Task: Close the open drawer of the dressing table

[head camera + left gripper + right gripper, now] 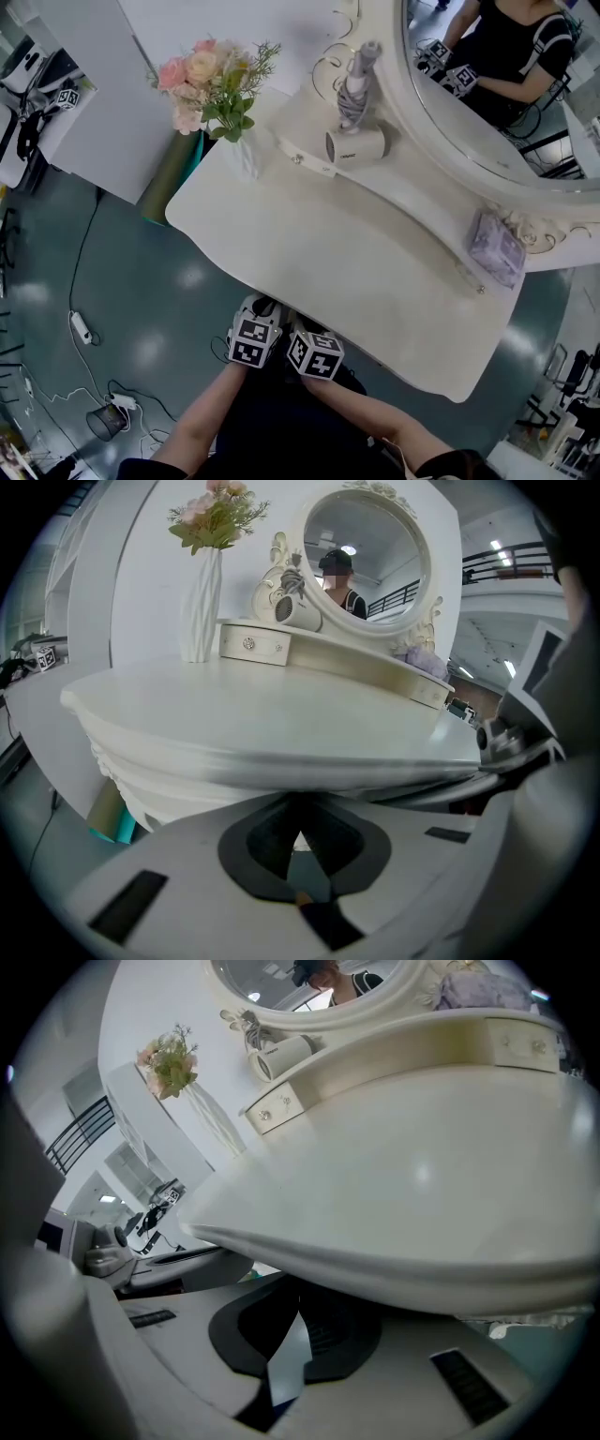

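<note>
Cream-white curved dressing table surface (pixel 375 281): the front edge overhangs both claws. Left claw (pixel 298 844) clenched, jaws together, nothing between them. Right claw (pixel 296 1330) also clenched and empty. The 2 sit side by side, tips tucked under the front edge. Drawer lies hidden beneath that edge in all 3 views. White vase of pink flowers (pixel 239 150) at the rear left corner.

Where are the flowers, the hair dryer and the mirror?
flowers (pixel 202 80), head view, on the pink blooms.
hair dryer (pixel 361 145), head view, on its white barrel.
mirror (pixel 525 112), head view, on the glass.
</note>
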Demonstrator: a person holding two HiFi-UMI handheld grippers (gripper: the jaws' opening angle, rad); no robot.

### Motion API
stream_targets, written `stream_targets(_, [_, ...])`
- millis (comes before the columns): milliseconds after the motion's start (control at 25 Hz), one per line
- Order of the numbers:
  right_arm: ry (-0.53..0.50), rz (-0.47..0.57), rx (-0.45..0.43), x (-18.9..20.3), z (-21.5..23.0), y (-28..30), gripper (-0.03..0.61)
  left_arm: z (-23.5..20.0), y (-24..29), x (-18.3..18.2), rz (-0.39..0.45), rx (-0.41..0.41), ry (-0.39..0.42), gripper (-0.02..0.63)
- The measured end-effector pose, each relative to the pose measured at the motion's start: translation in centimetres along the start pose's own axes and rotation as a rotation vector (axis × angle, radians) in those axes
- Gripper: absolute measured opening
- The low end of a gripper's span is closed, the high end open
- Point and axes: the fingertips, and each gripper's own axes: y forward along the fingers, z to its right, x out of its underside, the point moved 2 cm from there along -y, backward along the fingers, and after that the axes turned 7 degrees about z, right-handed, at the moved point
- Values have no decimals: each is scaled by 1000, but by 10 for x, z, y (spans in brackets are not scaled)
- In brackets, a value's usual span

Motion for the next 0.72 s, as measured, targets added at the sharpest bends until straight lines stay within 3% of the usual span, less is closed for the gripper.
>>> stream_targets(240, [82, 7, -3, 8, -11, -1, 17, -2, 1, 0, -16, 73, 35, 14])
stream_targets(520, [100, 108, 51, 15, -38, -23, 17, 2, -25, 4, -65, 220, 146, 15])
stream_targets(720, [109, 230, 50, 16, -63, -43, 17, -15, -62, 4, -30, 241, 135, 15])
